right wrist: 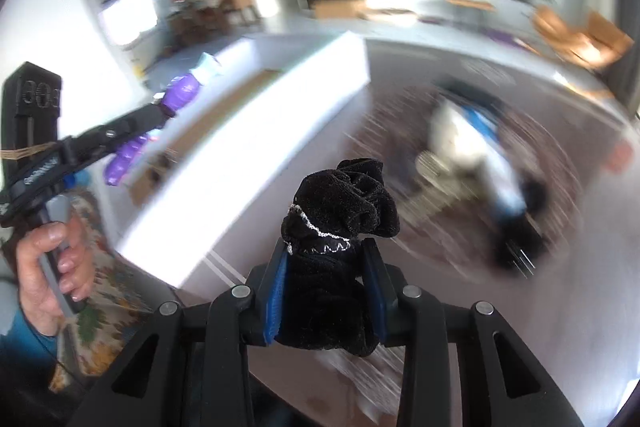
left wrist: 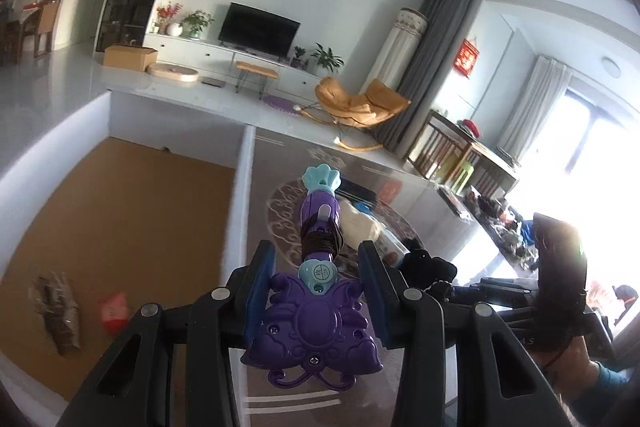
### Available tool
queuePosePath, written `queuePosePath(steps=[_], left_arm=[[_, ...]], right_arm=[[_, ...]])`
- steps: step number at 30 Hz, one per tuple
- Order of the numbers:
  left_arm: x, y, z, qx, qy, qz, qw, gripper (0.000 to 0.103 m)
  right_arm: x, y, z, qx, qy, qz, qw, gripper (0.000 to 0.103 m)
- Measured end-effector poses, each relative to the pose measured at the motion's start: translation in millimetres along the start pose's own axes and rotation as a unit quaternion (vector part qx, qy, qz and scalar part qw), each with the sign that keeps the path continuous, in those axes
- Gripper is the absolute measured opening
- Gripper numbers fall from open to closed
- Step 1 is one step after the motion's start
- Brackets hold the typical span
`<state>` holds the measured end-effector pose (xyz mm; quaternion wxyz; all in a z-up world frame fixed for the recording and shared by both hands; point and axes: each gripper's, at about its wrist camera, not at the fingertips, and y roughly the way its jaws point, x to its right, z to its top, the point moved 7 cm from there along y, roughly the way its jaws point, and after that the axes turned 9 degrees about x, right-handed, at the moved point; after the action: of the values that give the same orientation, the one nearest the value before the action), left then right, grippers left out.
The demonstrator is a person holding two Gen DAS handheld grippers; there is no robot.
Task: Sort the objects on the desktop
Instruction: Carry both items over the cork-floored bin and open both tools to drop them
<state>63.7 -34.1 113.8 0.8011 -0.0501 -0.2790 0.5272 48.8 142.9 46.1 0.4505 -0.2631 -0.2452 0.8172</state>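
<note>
Left tool [left wrist: 316, 291]: clamped on purple butterfly toy wand [left wrist: 316, 311], aloft beside white storage box [left wrist: 246, 187]. Right tool [right wrist: 326, 283]: clamped on black velvet pouch [right wrist: 340, 227], above worktop [right wrist: 440, 107]. Step: carrying. Next: release each into the box.

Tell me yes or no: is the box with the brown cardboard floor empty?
No: a crumpled brownish wrapper and a small red packet lie on the floor of the white-walled box.
</note>
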Motion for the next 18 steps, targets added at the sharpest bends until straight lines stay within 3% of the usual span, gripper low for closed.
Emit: queuePosePath(steps=[4,7,12,14,15,16,17,18], left_arm=[[-75.9,-16.6,29.2,0.0,-0.002,0.086,0.9963,0.043],[-128.6,-12.7,36.2,-0.025,-0.011,0.141,0.9896,0.043],[-191.1,7.9,19.7,-0.082,-0.021,0.207,0.9747,0.043],[-203.8,19.6,11.0,-0.116,-0.04,0.217,0.9684,0.045],[-207.2,21.9,8.6,-0.126,-0.05,0.219,0.9663,0.054],[-208.4,23.1,8.0,-0.128,-0.053,0.222,0.9651,0.062],[-210.5,23.7,8.5,-0.127,-0.052,0.23,0.9634,0.079],[-210.0,22.7,11.0,-0.12,-0.046,0.239,0.9623,0.086]], right_arm=[[-83.1,47.9,56.0,0.019,-0.043,0.073,0.996,0.035],[-132.5,98.4,81.3,0.011,-0.083,0.091,0.992,0.036],[-156.2,173.1,81.9,-0.034,-0.082,0.091,0.992,0.037],[-156.0,190.8,73.6,-0.058,-0.068,0.09,0.992,0.045],[-154.0,196.4,68.4,-0.07,-0.056,0.086,0.992,0.064],[-149.9,198.6,66.3,-0.071,-0.048,0.084,0.993,0.071],[-147.7,196.2,67.5,-0.061,-0.044,0.088,0.993,0.074],[-144.0,190.2,68.4,-0.05,-0.045,0.08,0.994,0.08]])
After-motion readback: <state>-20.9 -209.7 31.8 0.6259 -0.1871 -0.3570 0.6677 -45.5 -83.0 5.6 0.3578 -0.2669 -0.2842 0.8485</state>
